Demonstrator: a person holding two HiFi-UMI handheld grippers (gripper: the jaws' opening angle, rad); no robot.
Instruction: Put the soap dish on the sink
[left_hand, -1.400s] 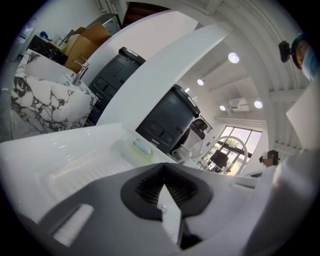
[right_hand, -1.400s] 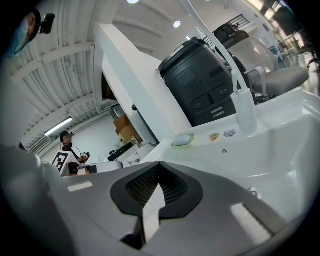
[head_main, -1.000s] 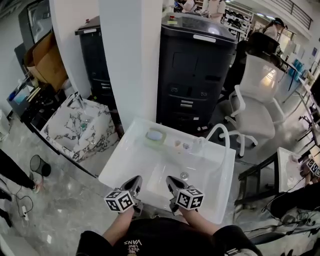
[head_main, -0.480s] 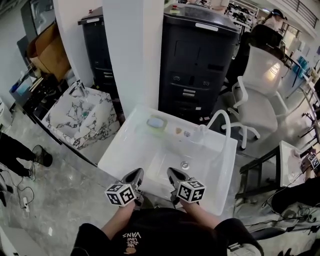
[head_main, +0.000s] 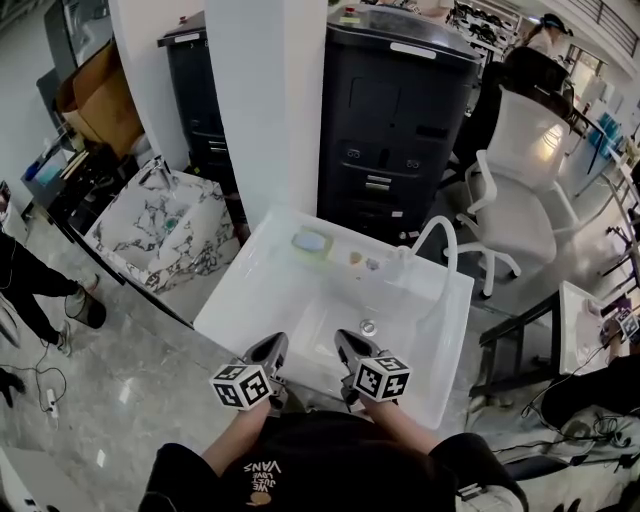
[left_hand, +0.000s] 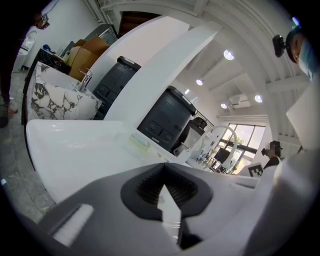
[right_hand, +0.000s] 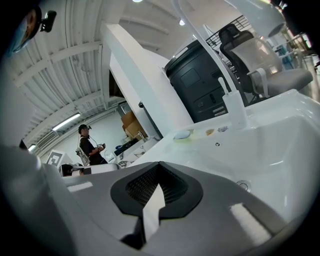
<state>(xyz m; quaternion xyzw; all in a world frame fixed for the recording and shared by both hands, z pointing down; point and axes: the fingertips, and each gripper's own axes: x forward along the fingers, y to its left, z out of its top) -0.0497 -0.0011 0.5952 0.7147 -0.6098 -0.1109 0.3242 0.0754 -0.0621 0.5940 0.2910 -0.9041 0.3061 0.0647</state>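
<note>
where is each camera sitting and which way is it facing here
Head view: on the person's head, looking steeply down at the white sink; shows both forearms, the left gripper and right gripper.
Left gripper view: rides the left gripper, looks along its shut jaws across the sink toward the soap dish.
Right gripper view: rides the right gripper, looks along its shut jaws over the basin toward the faucet.
Shared: all three see the soap dish on the sink's back ledge.

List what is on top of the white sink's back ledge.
A soap dish holding a pale bar, two small objects too small to identify, and a white faucet. The dish's floor under the bar is covered.
</note>
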